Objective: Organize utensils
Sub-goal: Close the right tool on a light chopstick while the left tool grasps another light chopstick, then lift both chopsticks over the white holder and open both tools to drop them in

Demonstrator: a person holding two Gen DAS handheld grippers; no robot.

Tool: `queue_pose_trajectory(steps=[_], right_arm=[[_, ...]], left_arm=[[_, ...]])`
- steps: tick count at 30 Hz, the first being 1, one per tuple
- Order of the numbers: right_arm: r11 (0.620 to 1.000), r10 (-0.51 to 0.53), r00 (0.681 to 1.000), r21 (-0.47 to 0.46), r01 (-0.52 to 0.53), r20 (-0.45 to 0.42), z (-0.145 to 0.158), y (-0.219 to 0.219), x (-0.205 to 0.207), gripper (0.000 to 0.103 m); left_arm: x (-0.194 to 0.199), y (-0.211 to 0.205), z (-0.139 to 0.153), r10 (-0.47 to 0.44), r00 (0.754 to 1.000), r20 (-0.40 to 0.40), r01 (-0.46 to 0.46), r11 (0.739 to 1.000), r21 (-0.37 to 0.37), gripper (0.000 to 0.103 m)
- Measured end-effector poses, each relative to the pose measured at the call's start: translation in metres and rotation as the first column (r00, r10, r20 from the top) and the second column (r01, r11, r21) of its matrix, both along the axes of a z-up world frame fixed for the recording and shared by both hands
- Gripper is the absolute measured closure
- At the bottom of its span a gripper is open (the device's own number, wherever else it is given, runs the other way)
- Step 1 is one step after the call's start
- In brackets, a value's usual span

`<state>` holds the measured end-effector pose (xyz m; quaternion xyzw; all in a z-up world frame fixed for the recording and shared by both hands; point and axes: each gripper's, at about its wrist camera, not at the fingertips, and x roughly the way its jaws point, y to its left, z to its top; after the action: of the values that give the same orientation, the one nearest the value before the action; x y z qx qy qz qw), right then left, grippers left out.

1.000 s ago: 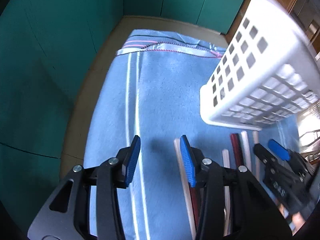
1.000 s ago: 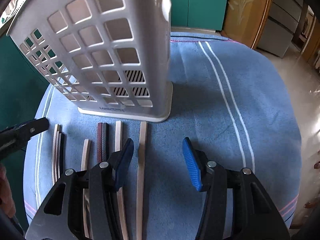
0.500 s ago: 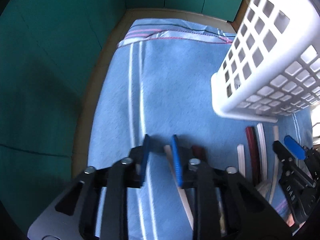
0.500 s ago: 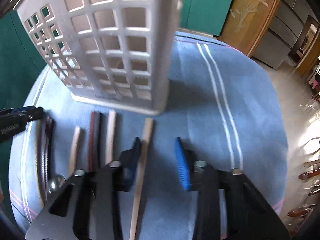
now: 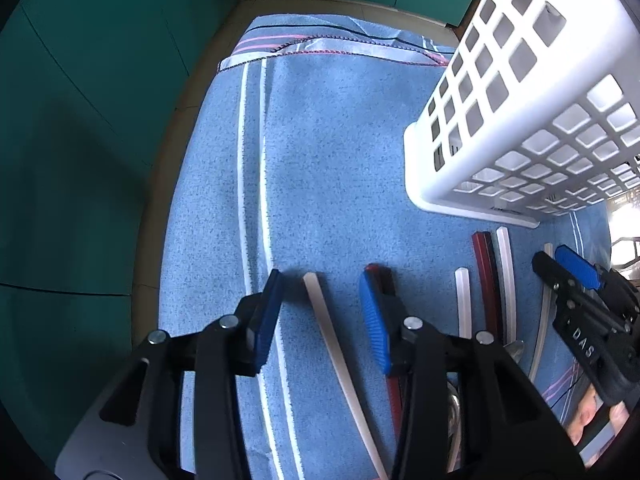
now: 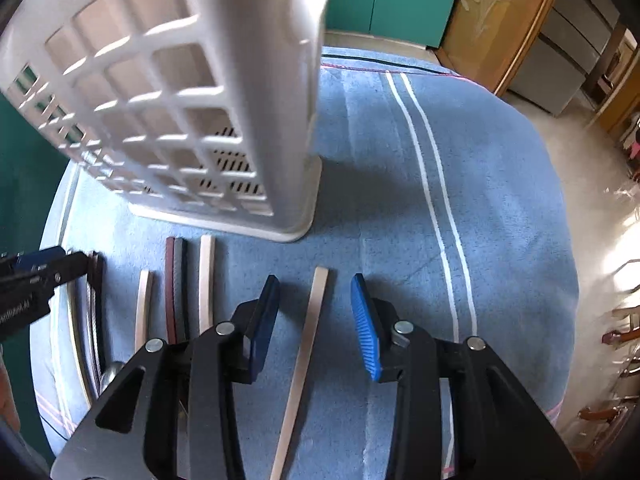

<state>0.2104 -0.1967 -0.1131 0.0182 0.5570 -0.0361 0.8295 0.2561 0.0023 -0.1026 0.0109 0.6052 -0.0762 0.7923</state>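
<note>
Both grippers — left gripper (image 5: 326, 314) and right gripper (image 6: 314, 320) — straddle pale utensil handles, fingers wide; best to close squarely mid-handle.

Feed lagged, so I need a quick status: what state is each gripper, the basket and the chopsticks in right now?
left gripper: open, straddling a pale chopstick that lies flat.
right gripper: open, straddling the tan chopstick, not clamped.
white basket: upright on the blue towel.
dark red chopsticks: lying flat, side by side.
other pale chopsticks: lying flat, untouched.
</note>
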Motion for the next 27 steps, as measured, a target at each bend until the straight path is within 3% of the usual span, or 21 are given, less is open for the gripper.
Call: queue_pose_trajectory(steps=[1, 2, 3, 9, 15, 21, 27], right_arm=[[1.0, 0.007, 1.0, 0.001, -0.007, 0.0, 0.0, 0.001, 0.0, 0.071], [1.0, 0.015, 1.0, 0.006, -0.015, 0.004, 0.0, 0.003, -0.001, 0.078], [1.0, 0.015, 1.0, 0.015, -0.015, 0.003, 0.003, -0.001, 0.002, 0.094], [0.998, 0.005, 1.0, 0.059, -0.007, 0.029, 0.016, -0.021, -0.009, 0.096], [0.996, 0.032, 0.984, 0.072, -0.045, 0.178, 0.078, -0.022, -0.061, 0.096], [0.994, 0.064, 0.925, 0.062, -0.093, 0.374, 0.161, -0.023, -0.132, 0.096], [0.992, 0.04, 0.859, 0.085, -0.097, 0.51, 0.211, -0.037, -0.17, 0.096]], left_arm=[[0.001, 0.0, -0.001, -0.001, 1.0, 0.002, 0.001, 1.0, 0.004, 0.067], [0.008, -0.001, -0.003, -0.001, 1.0, 0.005, 0.001, 1.0, 0.011, 0.082], [0.008, 0.0, -0.003, 0.002, 1.0, 0.012, -0.002, 1.0, 0.011, 0.09], [0.0, 0.009, 0.002, 0.022, 1.0, 0.022, -0.021, 0.998, -0.064, 0.095], [-0.032, 0.018, 0.071, 0.025, 0.979, 0.203, -0.006, 0.995, -0.095, 0.097], [-0.08, 0.029, 0.155, 0.027, 0.901, 0.433, 0.028, 0.992, -0.12, 0.097], [-0.11, 0.033, 0.21, 0.055, 0.816, 0.576, 0.05, 0.985, -0.164, 0.097]])
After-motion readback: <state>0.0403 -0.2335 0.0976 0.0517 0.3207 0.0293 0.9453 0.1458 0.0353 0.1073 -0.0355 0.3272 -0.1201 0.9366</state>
